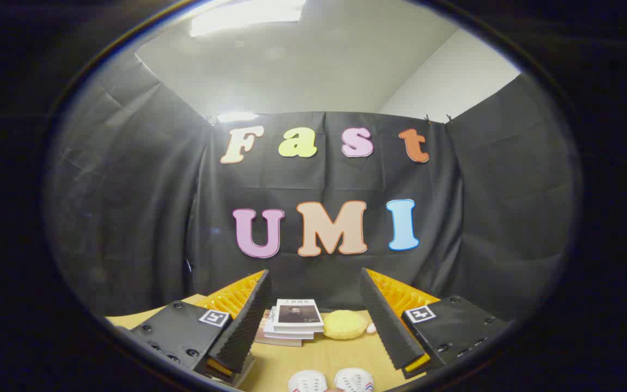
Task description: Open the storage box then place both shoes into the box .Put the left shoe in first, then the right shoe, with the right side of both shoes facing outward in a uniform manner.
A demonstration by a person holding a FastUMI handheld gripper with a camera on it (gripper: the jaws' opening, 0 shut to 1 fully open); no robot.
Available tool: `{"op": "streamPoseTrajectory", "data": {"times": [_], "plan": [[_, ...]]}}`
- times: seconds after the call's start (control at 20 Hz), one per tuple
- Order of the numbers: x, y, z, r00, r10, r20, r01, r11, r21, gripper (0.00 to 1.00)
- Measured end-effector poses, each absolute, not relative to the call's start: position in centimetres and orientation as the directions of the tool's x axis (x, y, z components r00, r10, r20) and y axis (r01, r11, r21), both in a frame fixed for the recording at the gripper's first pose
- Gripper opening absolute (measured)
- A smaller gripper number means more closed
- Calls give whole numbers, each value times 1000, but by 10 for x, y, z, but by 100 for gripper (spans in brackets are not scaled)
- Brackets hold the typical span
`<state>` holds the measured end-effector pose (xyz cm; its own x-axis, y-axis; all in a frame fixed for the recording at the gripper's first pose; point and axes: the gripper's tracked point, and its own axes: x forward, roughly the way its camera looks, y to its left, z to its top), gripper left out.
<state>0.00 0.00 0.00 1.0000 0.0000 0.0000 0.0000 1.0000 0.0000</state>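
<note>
Jaws of gripper [313, 321] apart (empty), shoes [331, 380] below, tabletop [324, 356] between.

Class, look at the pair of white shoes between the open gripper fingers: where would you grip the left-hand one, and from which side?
Probably from above, across its narrow width. Only the rounded end of the left-hand shoe shows, beside the other shoe; the open gripper is held above them.

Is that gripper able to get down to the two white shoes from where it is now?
Probably yes. The gripper is open, its fingers spread wide, and the shoes lie on the table low between them with nothing on top. The books and yellow cushion sit farther back.
</note>
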Motion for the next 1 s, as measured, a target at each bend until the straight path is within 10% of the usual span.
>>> {"op": "streamPoseTrajectory", "data": {"times": [1.0], "plan": [[11, -3, -18, 999, 15, -48, -15, 1000, -2, 100]]}}
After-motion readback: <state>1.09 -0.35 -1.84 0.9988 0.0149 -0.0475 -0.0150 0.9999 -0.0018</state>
